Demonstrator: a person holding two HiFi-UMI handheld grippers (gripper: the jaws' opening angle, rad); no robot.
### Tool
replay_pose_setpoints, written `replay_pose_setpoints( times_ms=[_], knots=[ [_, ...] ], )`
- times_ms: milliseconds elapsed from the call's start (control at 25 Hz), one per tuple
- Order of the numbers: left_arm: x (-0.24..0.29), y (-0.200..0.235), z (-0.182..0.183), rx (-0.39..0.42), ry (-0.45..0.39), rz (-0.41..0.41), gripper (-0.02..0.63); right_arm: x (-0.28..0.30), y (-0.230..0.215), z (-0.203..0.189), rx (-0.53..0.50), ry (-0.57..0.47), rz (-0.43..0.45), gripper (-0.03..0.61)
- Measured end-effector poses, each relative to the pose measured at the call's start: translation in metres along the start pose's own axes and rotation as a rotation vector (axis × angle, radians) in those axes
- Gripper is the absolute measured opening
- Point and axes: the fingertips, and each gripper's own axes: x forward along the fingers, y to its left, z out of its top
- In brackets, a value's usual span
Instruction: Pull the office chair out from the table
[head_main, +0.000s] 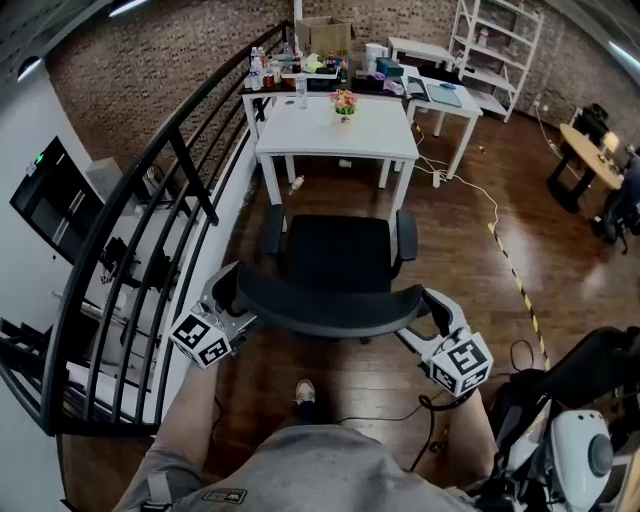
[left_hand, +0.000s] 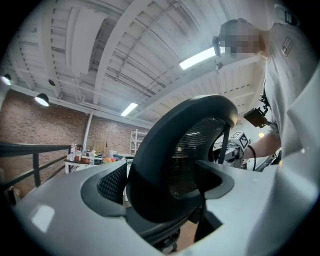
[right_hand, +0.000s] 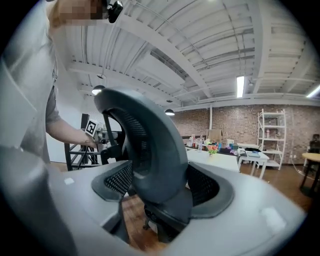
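The black office chair (head_main: 335, 255) stands on the wood floor a short way in front of the white table (head_main: 300, 135), its seat facing the table. Its curved mesh backrest (head_main: 330, 308) is nearest me. My left gripper (head_main: 228, 290) is at the backrest's left end and my right gripper (head_main: 432, 310) at its right end. In the left gripper view the backrest (left_hand: 175, 160) fills the gap of the left gripper (left_hand: 165, 187), whose jaws stand wide. In the right gripper view the backrest (right_hand: 150, 150) sits likewise inside the wide right gripper (right_hand: 165, 187). Both look open around the backrest.
A black railing (head_main: 150, 200) runs along the left, close to the chair. A small flower pot (head_main: 344, 103) stands on the table. A bottle (head_main: 296, 183) and cables (head_main: 470, 190) lie on the floor near the table legs. Yellow-black tape (head_main: 515, 280) crosses the floor at right. My shoe (head_main: 305, 390) is behind the chair.
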Motion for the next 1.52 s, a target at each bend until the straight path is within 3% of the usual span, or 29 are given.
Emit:
replay_pose_setpoints(
  times_ms=[120,280,520,600,920,1520],
  knots=[
    [-0.02,-0.018,-0.008,-0.036,0.009,0.057,0.391,-0.02,0.011,-0.015,0.015,0.016,0.008,0.354],
    [-0.035,-0.071,-0.025,-0.063,0.053,0.011,0.299,-0.039,0.038,-0.033,0.02,0.042,0.054,0.337],
    [-0.046,-0.15,-0.032,-0.102,0.042,-0.092,0.068,-0.064,0.071,-0.039,0.025,0.007,0.077,0.056],
    [-0.047,-0.169,-0.028,-0.105,0.038,-0.116,0.003,-0.07,0.08,-0.039,0.028,0.007,0.093,0.006],
    [-0.06,-0.235,-0.022,-0.121,0.075,-0.196,0.003,-0.095,0.126,-0.043,0.057,0.01,0.167,0.006],
    [-0.102,-0.264,-0.025,-0.164,0.085,-0.397,0.003,-0.093,0.219,-0.042,0.062,0.045,0.146,0.006]
  ],
)
